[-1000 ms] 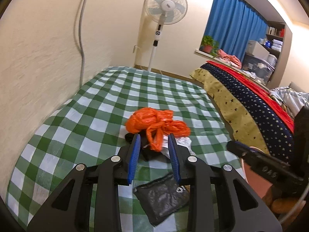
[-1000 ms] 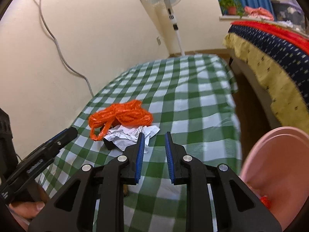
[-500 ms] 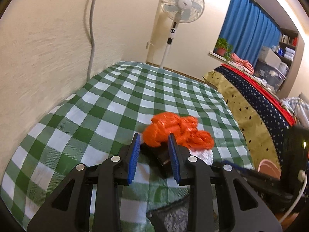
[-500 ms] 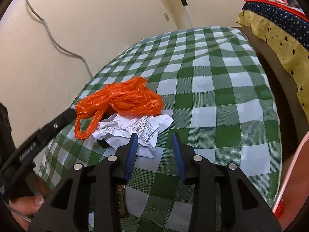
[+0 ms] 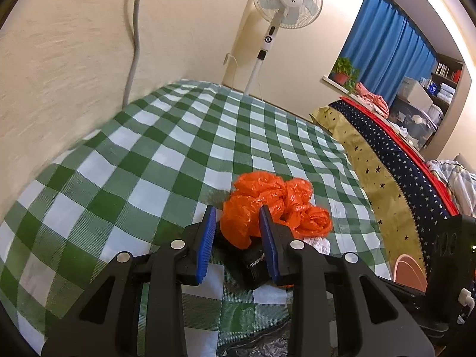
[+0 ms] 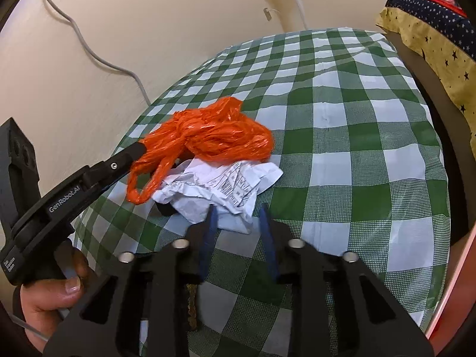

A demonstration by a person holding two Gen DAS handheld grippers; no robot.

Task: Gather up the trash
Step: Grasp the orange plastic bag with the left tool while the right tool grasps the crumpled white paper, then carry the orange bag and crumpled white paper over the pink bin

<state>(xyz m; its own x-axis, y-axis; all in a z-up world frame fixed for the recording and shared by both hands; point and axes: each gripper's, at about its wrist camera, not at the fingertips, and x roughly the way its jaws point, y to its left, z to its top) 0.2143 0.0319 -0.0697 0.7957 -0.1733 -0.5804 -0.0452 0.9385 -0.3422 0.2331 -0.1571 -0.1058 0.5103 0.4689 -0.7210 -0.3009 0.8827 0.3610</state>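
Note:
An orange plastic bag (image 5: 276, 202) lies crumpled on the green checked tablecloth (image 5: 148, 163). It rests on a crumpled white printed paper (image 6: 220, 184) and a small black object (image 5: 253, 264). My left gripper (image 5: 236, 211) has its jaws partly open, with the near end of the orange bag (image 6: 214, 136) between the blue pads and a gap at the left pad. My right gripper (image 6: 236, 211) straddles the paper's near corner. Its jaws are closing, and a gap still shows at the right pad.
A pink bin (image 5: 407, 270) stands off the table's right edge, beside a bed (image 5: 386, 163). A dark crumpled wrapper (image 5: 261, 345) lies near the front edge. The wall with a cable (image 6: 89, 50) runs along the left. A hand (image 6: 50, 297) holds the left gripper. A fan (image 5: 287, 0) stands behind.
Both grippers have come down and closer to the pile. The orange bag now sits between the left pads. The right jaws widened, then narrowed around the paper's corner.

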